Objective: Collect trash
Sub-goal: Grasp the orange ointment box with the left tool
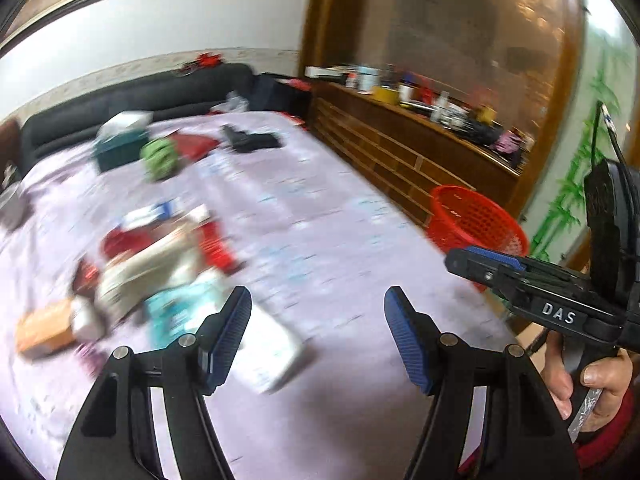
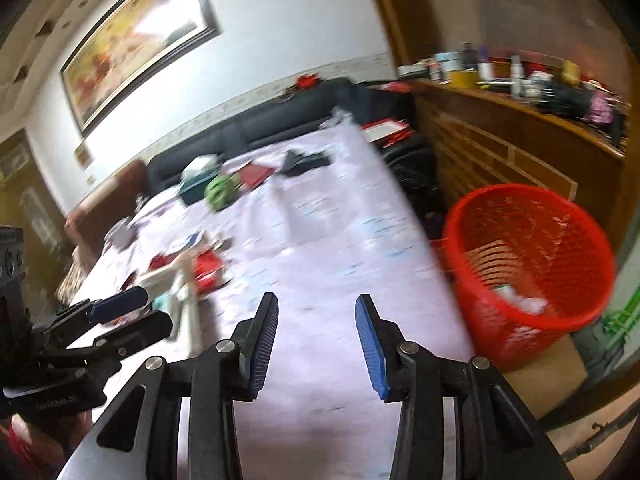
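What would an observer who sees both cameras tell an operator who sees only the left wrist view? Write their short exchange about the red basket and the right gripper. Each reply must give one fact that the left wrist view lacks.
Operator: In my left wrist view the red basket is partly hidden. Is anything in it?
Observer: Yes. The right wrist view looks into it, and pale crumpled scraps lie at the bottom.
Operator: Is the right gripper carrying anything?
Observer: No. Its fingers stand apart with nothing between them, above the purple cloth.
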A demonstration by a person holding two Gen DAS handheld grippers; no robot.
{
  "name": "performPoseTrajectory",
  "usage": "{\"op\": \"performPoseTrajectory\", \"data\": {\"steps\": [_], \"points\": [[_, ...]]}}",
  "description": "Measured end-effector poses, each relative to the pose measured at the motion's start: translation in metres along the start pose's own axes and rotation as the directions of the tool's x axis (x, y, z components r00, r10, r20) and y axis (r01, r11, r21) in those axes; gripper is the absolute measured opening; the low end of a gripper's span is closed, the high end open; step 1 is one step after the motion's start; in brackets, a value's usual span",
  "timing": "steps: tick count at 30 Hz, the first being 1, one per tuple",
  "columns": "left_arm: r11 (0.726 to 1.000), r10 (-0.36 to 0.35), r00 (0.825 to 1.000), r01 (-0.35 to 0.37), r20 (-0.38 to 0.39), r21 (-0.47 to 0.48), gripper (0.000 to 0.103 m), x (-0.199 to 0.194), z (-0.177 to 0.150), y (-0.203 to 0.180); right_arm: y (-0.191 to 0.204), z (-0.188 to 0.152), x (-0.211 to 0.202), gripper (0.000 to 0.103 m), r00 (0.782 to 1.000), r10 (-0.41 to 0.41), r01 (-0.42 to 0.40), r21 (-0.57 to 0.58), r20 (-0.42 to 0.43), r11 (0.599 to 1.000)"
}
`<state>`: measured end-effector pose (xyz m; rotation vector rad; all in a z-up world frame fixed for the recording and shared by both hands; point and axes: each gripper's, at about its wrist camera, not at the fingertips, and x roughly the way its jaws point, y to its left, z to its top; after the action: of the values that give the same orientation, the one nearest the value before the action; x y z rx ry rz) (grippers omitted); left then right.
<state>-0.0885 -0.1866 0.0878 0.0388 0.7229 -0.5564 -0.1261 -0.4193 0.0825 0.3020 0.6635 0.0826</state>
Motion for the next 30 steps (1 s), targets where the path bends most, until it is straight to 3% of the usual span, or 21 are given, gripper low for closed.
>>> {"op": "performPoseTrajectory", "data": {"steps": [6, 12, 16, 18, 19, 22, 26, 30], "points": [[0.984, 0.107, 0.994, -0.106, 0.003, -0.142, 0.068, -0.031, -0.022, 0.086, 0.054, -0.016, 0.029, 0.043, 0.995, 0.053, -0.059, -0.081, -0.079, 0.995], [0.931, 0.271, 0.962, -0.266, -0.014, -0.250, 0.068, -0.058, -0.019, 0.181, 0.094, -0.023, 0.044, 0.043, 0.988, 0.094, -0.112, -0.147, -0.126, 0.983], [0.906, 0.256, 0.964, -0.266, -0.074, -0.331, 0.071, -0.048, -0.012, 0.250, 0.109, -0.026, 0.050, 0.043, 0.985, 0.105, -0.128, -0.165, -0.139, 0.978], [0.901, 0.212, 0.969, -0.243, -0.124, -0.360, 0.071, -0.035, -0.012, 0.275, 0.112, -0.026, 0.051, 0.043, 0.984, 0.104, -0.128, -0.168, -0.143, 0.977], [0.885, 0.209, 0.968, -0.247, -0.137, -0.394, 0.071, -0.029, -0.013, 0.289, 0.113, -0.026, 0.052, 0.043, 0.984, 0.107, -0.131, -0.169, -0.145, 0.977], [0.885, 0.134, 0.976, -0.197, -0.174, -0.421, 0.071, -0.010, -0.014, 0.309, 0.116, -0.028, 0.050, 0.043, 0.984, 0.104, -0.129, -0.172, -0.144, 0.977], [0.880, 0.022, 0.983, -0.105, -0.181, -0.464, 0.071, 0.003, -0.019, 0.316, 0.116, -0.028, 0.048, 0.043, 0.985, 0.100, -0.124, -0.172, -0.143, 0.977], [0.903, -0.008, 0.981, -0.075, -0.192, -0.423, 0.071, -0.004, -0.027, 0.297, 0.116, -0.027, 0.047, 0.043, 0.985, 0.100, -0.123, -0.165, -0.141, 0.979]]}}
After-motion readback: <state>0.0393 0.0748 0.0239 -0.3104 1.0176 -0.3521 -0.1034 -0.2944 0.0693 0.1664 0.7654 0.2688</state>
